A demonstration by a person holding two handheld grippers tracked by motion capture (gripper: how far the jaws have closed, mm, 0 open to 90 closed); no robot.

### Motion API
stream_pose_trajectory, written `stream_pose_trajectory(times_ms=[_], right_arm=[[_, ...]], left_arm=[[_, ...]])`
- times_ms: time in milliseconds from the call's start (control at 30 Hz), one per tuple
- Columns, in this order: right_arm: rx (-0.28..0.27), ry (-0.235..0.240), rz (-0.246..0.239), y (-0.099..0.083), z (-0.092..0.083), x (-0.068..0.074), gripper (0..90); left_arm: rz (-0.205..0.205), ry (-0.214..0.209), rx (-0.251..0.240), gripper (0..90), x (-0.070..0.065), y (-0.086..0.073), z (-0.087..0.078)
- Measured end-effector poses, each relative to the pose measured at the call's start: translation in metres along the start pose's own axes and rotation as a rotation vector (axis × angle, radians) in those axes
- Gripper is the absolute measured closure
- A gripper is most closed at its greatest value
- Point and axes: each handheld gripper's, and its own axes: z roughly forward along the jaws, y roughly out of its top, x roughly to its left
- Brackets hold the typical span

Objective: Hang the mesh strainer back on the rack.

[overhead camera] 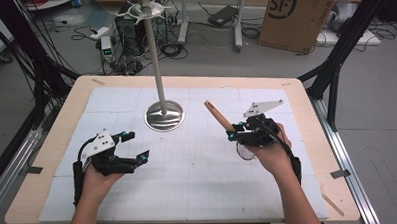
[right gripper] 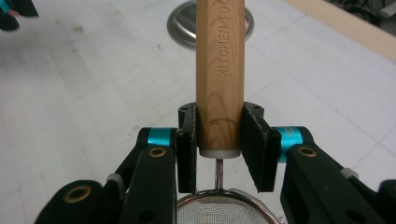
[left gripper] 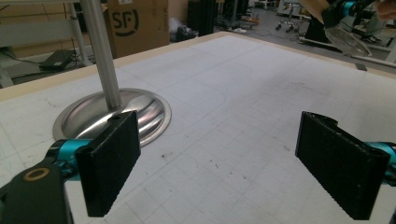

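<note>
Above the surface (overhead camera: 198, 167), a small strainer's wooden handle (right gripper: 219, 74) is pinched between the right tool's (right gripper: 219, 149) jaws, its mesh bowl (right gripper: 219, 207) hanging toward the hand. The left tool (overhead camera: 132, 147) sits spread and holds nothing, near a metal stand (overhead camera: 164, 115). The round handle might twist or slip in the pinch, and its far end could knock the stand's pole (overhead camera: 154, 53).

A wooden-edged table (overhead camera: 57, 142) carries a white gridded mat (overhead camera: 198, 167). On the mat stands a steel stand's round base (overhead camera: 164, 116), ahead of the left jaws.
</note>
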Motion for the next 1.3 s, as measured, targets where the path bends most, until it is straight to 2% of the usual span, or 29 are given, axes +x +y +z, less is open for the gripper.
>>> stream_pose_trajectory(times_ms=[167, 367, 467, 567, 867, 1067, 1233, 1300], right_arm=[[-0.023, -0.009, -0.014, 0.015, -0.005, 0.0, 68.6], [-0.057, 0.007, -0.055, 0.042, -0.01, 0.003, 68.6], [-0.069, 0.014, -0.047, 0.053, -0.014, 0.003, 68.7], [-0.1, 0.017, -0.064, 0.064, -0.015, 0.001, 68.7], [-0.128, 0.012, -0.101, 0.093, -0.018, -0.002, 68.6], [-0.151, 0.021, -0.111, 0.108, -0.021, -0.005, 68.6], [-0.177, 0.035, -0.1, 0.117, -0.023, -0.005, 68.6], [-0.186, 0.04, -0.112, 0.123, -0.023, -0.006, 68.6]], left_arm=[[0.005, -0.005, 0.002, 14.7, -0.002, 0.001, 0.0], [0.013, -0.005, 0.003, 14.7, -0.004, 0.003, 0.003], [0.01, -0.008, 0.0, 14.7, -0.004, 0.003, 0.003], [0.013, -0.009, 0.006, 14.7, -0.004, 0.003, 0.004], [0.015, -0.012, 0.014, 14.7, -0.005, 0.002, 0.003], [0.014, -0.01, 0.016, 14.7, -0.004, 0.001, 0.003], [0.015, -0.01, 0.017, 14.7, -0.005, 0.001, 0.004], [0.019, -0.011, 0.02, 14.7, -0.005, 0.001, 0.004]])
